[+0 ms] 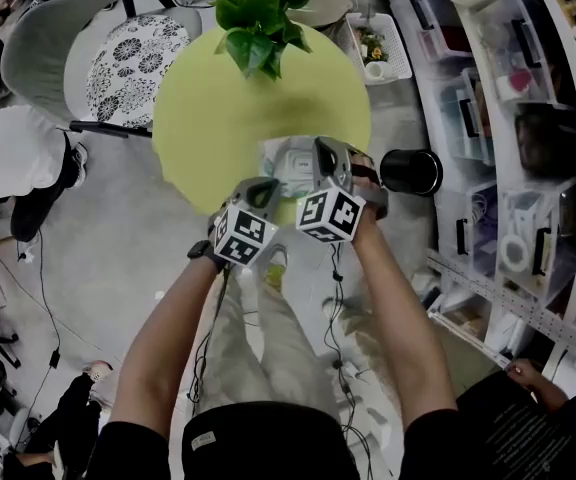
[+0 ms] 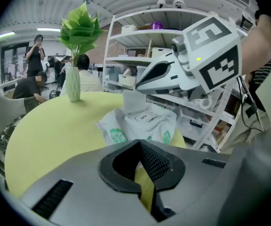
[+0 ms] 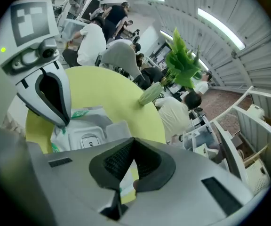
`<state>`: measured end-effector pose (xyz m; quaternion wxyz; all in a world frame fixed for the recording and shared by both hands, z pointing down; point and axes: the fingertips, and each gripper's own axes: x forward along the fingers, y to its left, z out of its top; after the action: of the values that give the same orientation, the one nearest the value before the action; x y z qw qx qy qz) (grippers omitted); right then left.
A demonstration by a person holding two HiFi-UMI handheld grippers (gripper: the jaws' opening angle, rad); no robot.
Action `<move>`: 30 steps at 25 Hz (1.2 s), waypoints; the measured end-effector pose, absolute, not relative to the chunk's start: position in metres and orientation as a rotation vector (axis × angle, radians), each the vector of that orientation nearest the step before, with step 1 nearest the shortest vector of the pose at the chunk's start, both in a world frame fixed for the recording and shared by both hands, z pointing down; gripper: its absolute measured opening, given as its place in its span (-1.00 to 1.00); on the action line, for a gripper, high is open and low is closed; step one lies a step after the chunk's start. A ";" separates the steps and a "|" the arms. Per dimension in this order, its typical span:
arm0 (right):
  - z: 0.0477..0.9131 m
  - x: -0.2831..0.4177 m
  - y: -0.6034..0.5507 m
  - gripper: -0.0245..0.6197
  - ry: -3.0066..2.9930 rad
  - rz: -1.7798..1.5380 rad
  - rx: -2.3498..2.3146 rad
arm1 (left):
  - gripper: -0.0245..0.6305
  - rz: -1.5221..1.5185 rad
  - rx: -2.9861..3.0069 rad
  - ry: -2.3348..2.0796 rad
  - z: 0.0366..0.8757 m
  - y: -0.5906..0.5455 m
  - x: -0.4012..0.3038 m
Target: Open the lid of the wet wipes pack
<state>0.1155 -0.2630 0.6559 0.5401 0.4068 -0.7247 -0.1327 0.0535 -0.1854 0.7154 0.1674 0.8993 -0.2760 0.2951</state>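
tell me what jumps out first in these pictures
The round yellow-green table takes up the upper middle of the head view, with a leafy plant at its far edge. At its near edge the left gripper and right gripper hover by a white wet wipes pack.

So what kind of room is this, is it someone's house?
Probably a lab or workshop office, not a house: white shelves packed with storage bins, and several people sitting and standing beyond the round table.

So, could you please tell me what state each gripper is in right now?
Left gripper: closed, holding nothing.
Right gripper: closed, holding nothing.
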 end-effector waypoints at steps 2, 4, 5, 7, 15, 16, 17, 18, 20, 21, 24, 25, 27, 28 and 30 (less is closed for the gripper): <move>0.671 0.119 -0.268 -0.92 -1.709 -0.234 0.956 | -0.87 0.841 2.561 -0.784 0.715 -0.185 0.053; 0.684 0.126 -0.269 -0.92 -1.697 -0.161 0.957 | -0.87 0.841 2.559 -0.782 0.715 -0.185 0.054; 0.688 0.129 -0.268 -0.92 -1.693 -0.137 0.964 | -0.87 0.841 2.559 -0.782 0.715 -0.185 0.054; 0.692 0.131 -0.267 -0.92 -1.695 -0.111 0.980 | -0.87 0.841 2.562 -0.783 0.714 -0.185 0.054; 0.709 0.132 -0.272 -0.93 -1.736 0.075 0.976 | -0.87 0.846 2.578 -0.794 0.715 -0.185 0.055; 0.707 0.132 -0.273 -0.92 -1.750 0.120 0.997 | -0.87 0.846 2.576 -0.792 0.715 -0.185 0.054; 0.704 0.133 -0.274 -0.92 -1.760 0.161 1.028 | -0.87 0.843 2.569 -0.787 0.716 -0.185 0.053; 0.698 0.136 -0.273 -0.92 -1.766 0.196 1.071 | -0.87 0.835 2.559 -0.781 0.717 -0.186 0.051; 0.677 0.143 -0.266 -0.92 -1.783 0.263 1.178 | -0.87 0.828 2.542 -0.765 0.715 -0.187 0.049; 0.662 0.146 -0.258 -0.92 -1.802 0.299 1.231 | -0.87 0.844 2.547 -0.751 0.711 -0.185 0.048; 0.616 0.149 -0.215 -0.92 -1.869 0.381 1.347 | -0.87 0.905 2.648 -0.680 0.673 -0.162 0.047; 0.603 0.151 -0.194 -0.92 -1.884 0.399 1.375 | -0.87 0.892 2.682 -0.660 0.654 -0.149 0.048; 0.581 0.157 -0.153 -0.92 -1.902 0.444 1.454 | -0.87 0.813 2.730 -0.634 0.612 -0.127 0.051; 0.568 0.161 -0.135 -0.92 -1.904 0.478 1.506 | -0.87 0.769 2.749 -0.623 0.591 -0.119 0.052; 0.539 0.168 -0.106 -0.92 -1.904 0.533 1.612 | -0.87 0.706 2.787 -0.604 0.552 -0.103 0.052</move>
<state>0.1678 -0.1065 0.5387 0.2908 0.6046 -0.7142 0.1998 0.0520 -0.1035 0.5524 0.1017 0.9438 -0.2044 0.2390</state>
